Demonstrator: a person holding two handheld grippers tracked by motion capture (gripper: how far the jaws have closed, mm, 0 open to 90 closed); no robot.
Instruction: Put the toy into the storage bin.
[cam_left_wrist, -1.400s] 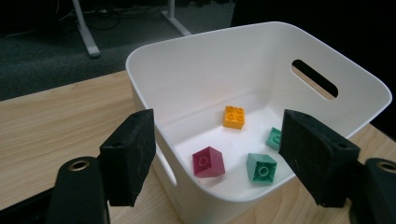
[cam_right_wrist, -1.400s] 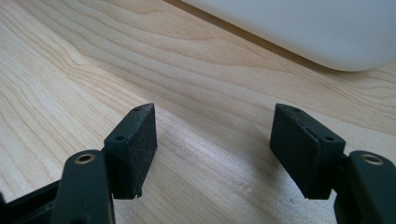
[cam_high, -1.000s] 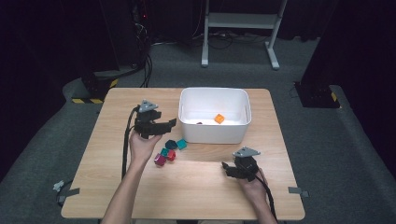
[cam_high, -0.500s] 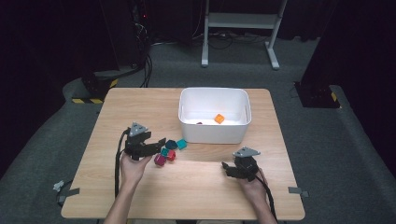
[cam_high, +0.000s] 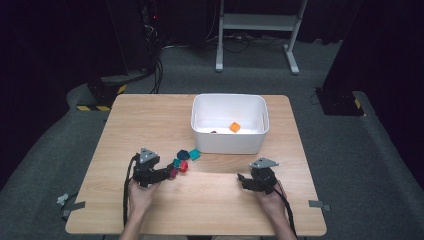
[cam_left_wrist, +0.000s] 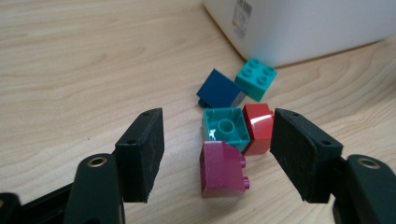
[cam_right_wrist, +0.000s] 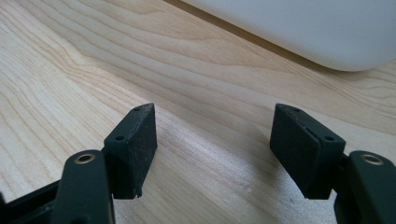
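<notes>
Now | wood table (cam_high: 150, 125) | grey carpet (cam_high: 350, 165) | left claw (cam_left_wrist: 217, 154) narrowing, unclamped | right claw (cam_right_wrist: 212, 149) apart

Left gripper (cam_left_wrist: 217, 158) lowered from beside the white plastic bin (cam_high: 229, 145) to the wooden table (cam_high: 150, 120), now level behind the cluster of small plastic building bricks. Jaws just closing, not yet pressing; magenta sloped brick (cam_left_wrist: 222, 170) and teal square brick (cam_left_wrist: 226, 128) lying between them.

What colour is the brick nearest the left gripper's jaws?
Magenta brick, clearest in the left gripper view.
</notes>
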